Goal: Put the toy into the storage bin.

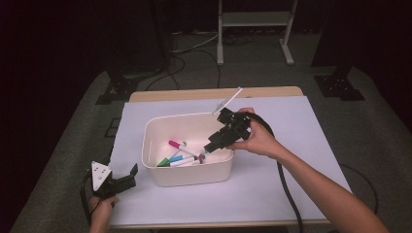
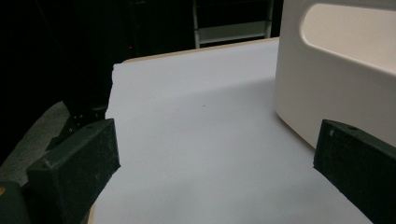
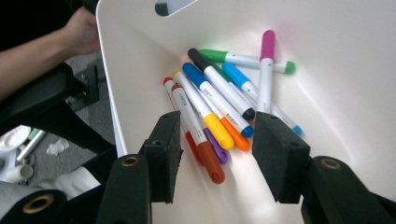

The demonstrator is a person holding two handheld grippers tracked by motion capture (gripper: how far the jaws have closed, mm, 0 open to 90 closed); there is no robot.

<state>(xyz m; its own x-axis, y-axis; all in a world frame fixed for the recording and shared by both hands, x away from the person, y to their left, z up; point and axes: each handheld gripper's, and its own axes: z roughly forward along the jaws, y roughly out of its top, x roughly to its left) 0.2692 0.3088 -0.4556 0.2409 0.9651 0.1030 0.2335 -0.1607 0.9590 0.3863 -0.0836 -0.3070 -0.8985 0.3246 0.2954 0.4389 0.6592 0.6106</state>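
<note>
Right gripper (image 1: 208,148) sits over the right rim of the white tub (image 1: 160,174), pointing down into it. Jaws wide apart, nothing between them. Markers (image 3: 219,107) lie loose in a pile on the tub floor below the jaws, pink one (image 1: 180,144) on top; none touched. Left gripper (image 1: 127,177) is low at the table's (image 1: 291,145) near-left corner, just beside the tub's left wall, jaws wide apart and empty, over bare white tabletop. One white stick (image 1: 227,101) lies on the table behind the tub.
</note>
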